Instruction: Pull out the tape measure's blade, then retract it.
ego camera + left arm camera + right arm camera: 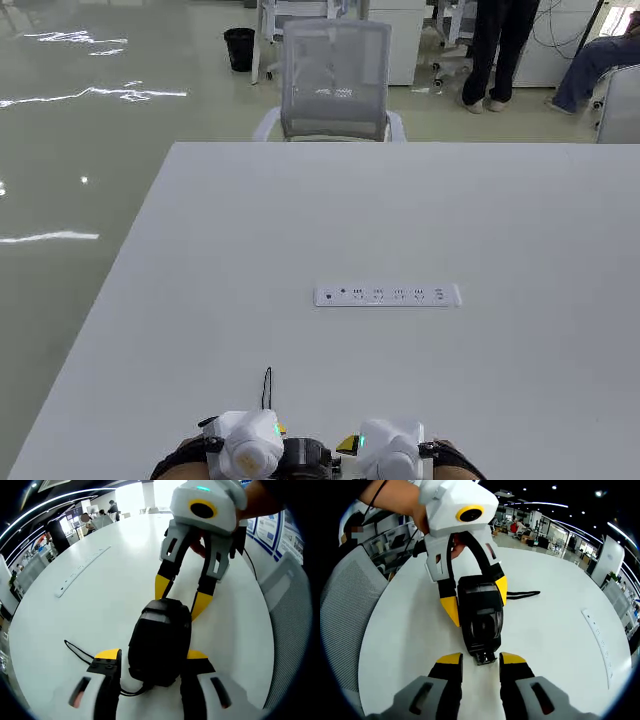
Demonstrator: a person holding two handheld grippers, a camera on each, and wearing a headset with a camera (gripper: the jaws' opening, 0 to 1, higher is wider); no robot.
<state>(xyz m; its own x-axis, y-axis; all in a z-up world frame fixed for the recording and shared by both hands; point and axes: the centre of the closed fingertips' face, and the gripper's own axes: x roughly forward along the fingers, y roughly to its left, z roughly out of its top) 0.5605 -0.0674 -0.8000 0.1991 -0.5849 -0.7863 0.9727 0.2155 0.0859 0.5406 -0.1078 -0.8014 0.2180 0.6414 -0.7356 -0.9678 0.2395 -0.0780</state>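
A black tape measure (160,637) lies on the white table (400,210) at its near edge, and its thin black strap (267,385) trails away over the top. My left gripper (152,655) is shut on the case, one yellow-tipped jaw pressed to each side. From the opposite end, my right gripper (481,659) faces it, open, and the blade's metal hook (482,657) sits in the gap between its fingertips without touching either. In the head view the tape measure (305,457) shows between the two white gripper bodies. The blade is wound in.
A white power strip (387,296) lies flat in the middle of the table. Beyond the far edge stands a grey mesh chair (335,80). A black bin (239,48) and people (495,50) are further back on the glossy floor.
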